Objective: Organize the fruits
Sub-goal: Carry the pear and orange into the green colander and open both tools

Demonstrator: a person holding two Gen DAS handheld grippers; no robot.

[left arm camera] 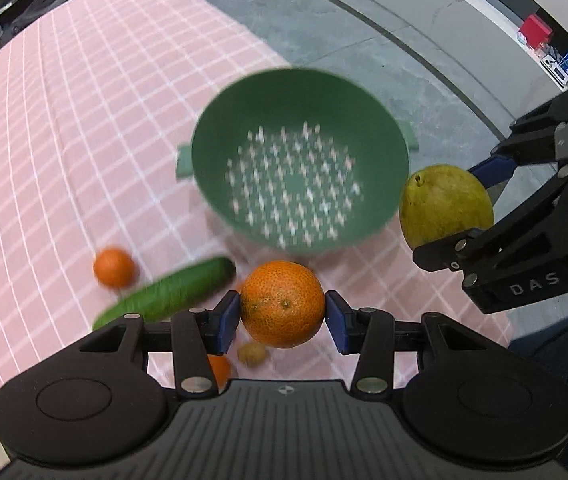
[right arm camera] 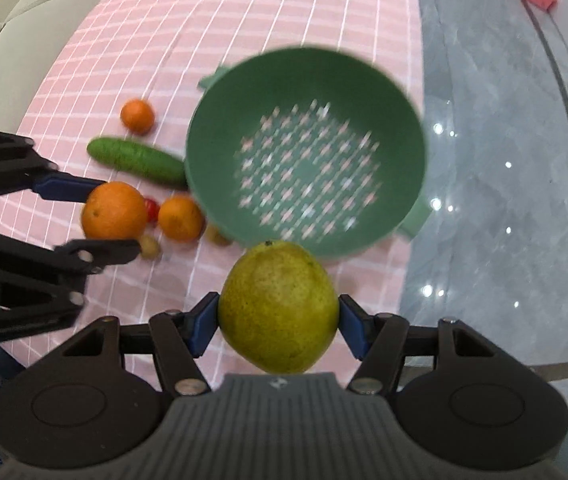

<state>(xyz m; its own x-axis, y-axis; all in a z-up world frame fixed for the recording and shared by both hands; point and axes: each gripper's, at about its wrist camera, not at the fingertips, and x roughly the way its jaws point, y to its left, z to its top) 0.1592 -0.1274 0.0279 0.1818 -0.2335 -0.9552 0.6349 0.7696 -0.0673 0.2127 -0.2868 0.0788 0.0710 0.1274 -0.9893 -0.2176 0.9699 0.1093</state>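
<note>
Left gripper (left arm camera: 282, 312) clamps an orange (left arm camera: 282, 304); right gripper (right arm camera: 278, 320) clamps a pear (right arm camera: 278, 306). Both held above the checked cloth (left arm camera: 64, 140), near the green colander (right arm camera: 305, 152) (empty).

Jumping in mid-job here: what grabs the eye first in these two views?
Two fruits held in the air: the left gripper clamps a large orange, and the right gripper clamps a yellow-green pear. Beyond both sits an empty green colander on the pink checked cloth, with a cucumber and smaller oranges lying beside it.
</note>
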